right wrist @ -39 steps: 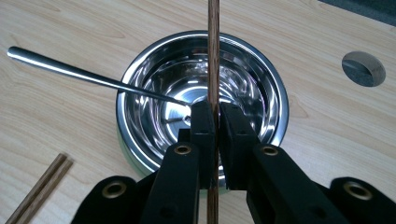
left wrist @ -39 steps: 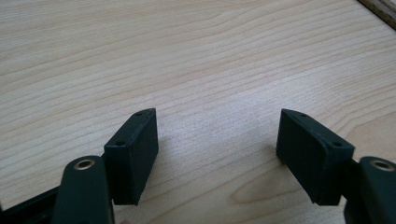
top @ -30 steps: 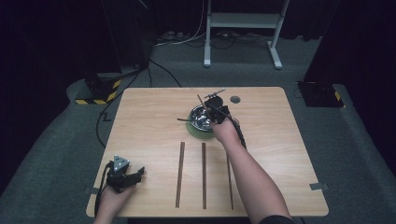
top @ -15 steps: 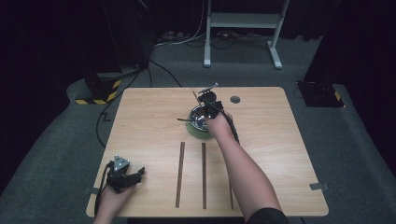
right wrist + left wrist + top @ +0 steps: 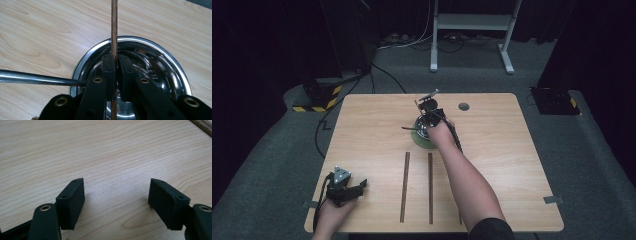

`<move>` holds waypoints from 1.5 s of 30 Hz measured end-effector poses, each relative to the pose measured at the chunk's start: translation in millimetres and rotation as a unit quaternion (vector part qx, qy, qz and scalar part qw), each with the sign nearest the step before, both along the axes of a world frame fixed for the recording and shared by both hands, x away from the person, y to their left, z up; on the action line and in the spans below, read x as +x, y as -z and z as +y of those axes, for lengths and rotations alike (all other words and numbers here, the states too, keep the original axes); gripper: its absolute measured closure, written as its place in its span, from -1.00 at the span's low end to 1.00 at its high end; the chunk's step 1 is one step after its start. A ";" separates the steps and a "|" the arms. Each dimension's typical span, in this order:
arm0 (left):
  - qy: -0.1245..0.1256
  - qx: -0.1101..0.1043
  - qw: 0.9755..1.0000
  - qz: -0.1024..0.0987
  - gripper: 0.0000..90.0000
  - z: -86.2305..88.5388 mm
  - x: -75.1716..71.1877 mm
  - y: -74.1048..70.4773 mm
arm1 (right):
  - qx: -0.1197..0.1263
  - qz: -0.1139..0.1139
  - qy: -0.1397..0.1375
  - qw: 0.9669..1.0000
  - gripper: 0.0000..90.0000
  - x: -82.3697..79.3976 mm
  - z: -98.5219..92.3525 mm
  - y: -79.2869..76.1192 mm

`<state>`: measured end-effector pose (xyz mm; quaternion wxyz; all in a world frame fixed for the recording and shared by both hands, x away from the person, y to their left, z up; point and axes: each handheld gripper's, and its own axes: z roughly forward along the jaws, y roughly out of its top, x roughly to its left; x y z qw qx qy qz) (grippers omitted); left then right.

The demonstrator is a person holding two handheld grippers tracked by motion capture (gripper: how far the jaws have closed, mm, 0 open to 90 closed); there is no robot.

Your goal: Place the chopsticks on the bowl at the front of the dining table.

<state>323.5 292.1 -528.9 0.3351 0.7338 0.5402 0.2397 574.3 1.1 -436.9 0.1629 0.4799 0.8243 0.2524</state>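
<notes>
Right gripper view: unmarked wooden stick [image 5: 114, 30]

the high view is dim and soft, its surroundings nearly black, with light falling only on the tabletop [image 5: 512, 165]; both gripper views are bright and even; glare streaks the steel bowl [image 5: 160, 62]; nearest claw parts blur.

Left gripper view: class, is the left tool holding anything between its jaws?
No. The left tool has its jaws spread wide apart, with nothing but the bare wooden table between them.
</notes>
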 end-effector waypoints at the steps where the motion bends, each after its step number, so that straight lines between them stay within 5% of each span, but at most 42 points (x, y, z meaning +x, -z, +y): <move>1: 0.000 0.000 1.000 0.000 -0.35 0.0 0.0 0.0 | 0.001 0.001 0.000 1.000 0.88 0.3 0.3 0.6; 40: 0.000 -0.002 1.000 -0.001 -0.34 0.0 0.1 0.1 | -0.002 0.005 0.009 1.000 0.86 7.0 4.6 13.7; 45: 0.001 0.001 1.000 0.000 -0.34 0.5 0.0 -0.1 | 0.000 0.010 0.006 1.000 0.59 6.4 4.7 14.3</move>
